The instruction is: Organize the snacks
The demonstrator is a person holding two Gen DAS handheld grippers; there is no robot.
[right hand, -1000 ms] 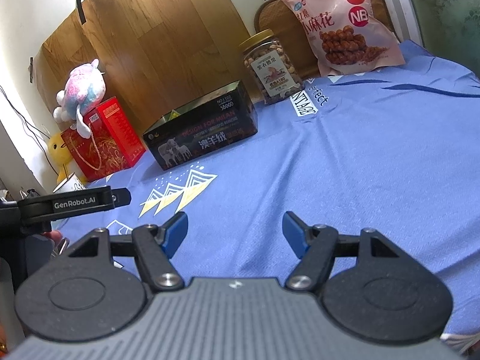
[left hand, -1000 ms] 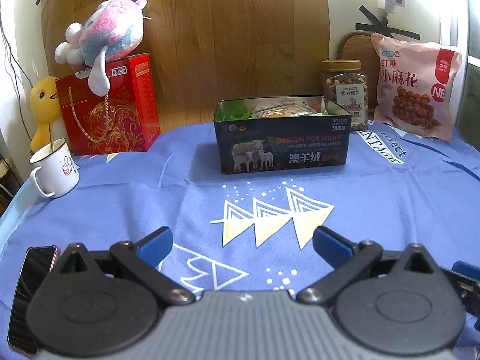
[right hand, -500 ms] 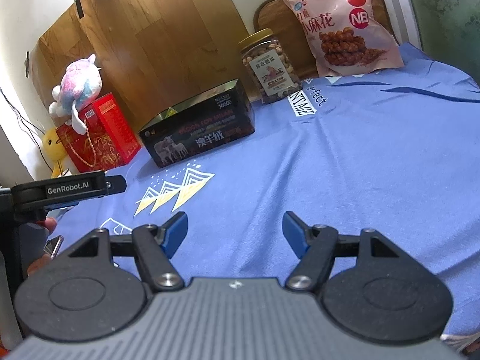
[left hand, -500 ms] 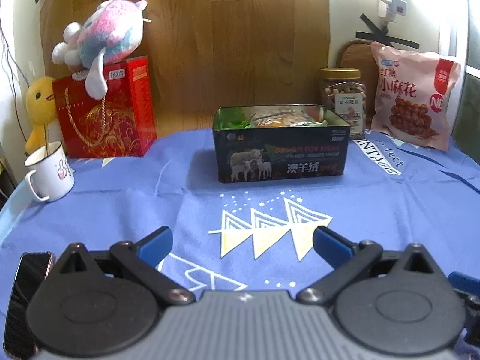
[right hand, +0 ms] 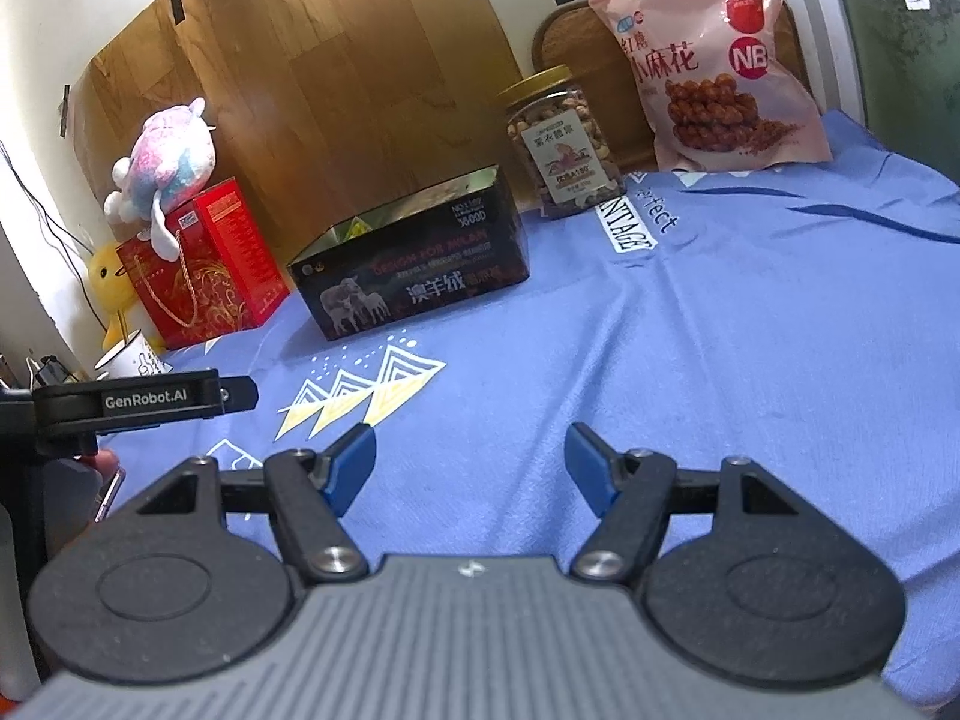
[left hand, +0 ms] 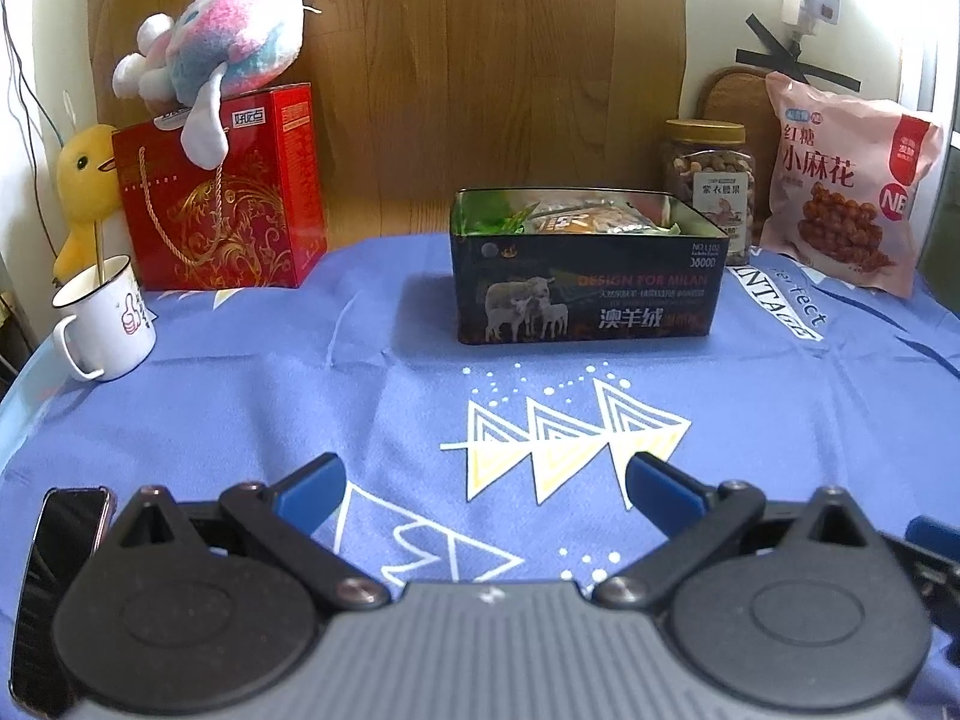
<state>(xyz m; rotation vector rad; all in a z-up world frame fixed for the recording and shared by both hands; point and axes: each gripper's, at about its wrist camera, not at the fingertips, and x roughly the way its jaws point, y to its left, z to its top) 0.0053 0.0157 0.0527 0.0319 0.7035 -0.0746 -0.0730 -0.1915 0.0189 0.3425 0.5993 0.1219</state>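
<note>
Jaws wide apart, empty, on both left gripper (left hand: 483, 480) and right gripper (right hand: 471, 459), low over blue cloth (left hand: 300, 396). Tin (left hand: 585, 294) mid-table, snack packets inside. Nut jar (left hand: 711, 180) just behind tin's right corner; pink bag (left hand: 852, 180) right of jar.

We see the left wrist view looking low and level across the worktop (left hand: 252, 396), square-on to the dark tin (left hand: 585, 294); our right wrist view sits higher, angled leftward — both share that tin, jar (right hand: 561, 141) and pink bag (right hand: 708, 60).
</note>
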